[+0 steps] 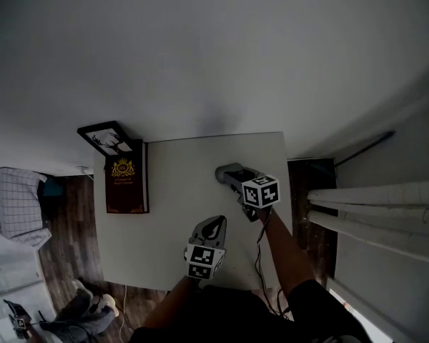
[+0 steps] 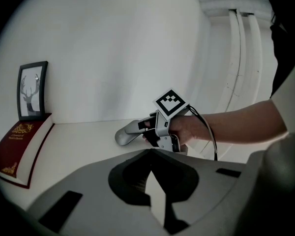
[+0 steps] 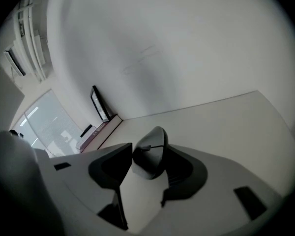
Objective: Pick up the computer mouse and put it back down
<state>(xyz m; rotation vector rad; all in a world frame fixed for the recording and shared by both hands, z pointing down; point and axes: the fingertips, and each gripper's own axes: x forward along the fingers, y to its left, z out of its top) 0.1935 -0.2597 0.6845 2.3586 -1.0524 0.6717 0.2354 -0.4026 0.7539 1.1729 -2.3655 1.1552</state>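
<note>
Right gripper view: right claw (image 3: 147, 150) spread apart, computer mouse (image 3: 150, 162) between jaws on table (image 3: 226, 117); left claw (image 2: 149, 154) closed.

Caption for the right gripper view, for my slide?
Mouse between the jaws of the right gripper on a white table, book behind.

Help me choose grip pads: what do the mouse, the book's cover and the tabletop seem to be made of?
The mouse looks like moulded plastic, grey, satin: a smooth curved shell with soft sheen. The book has a dark red cover with gold print, perhaps coated board or leatherette. The tabletop looks like white matt laminate or painted board: flat, even, grainless.
</note>
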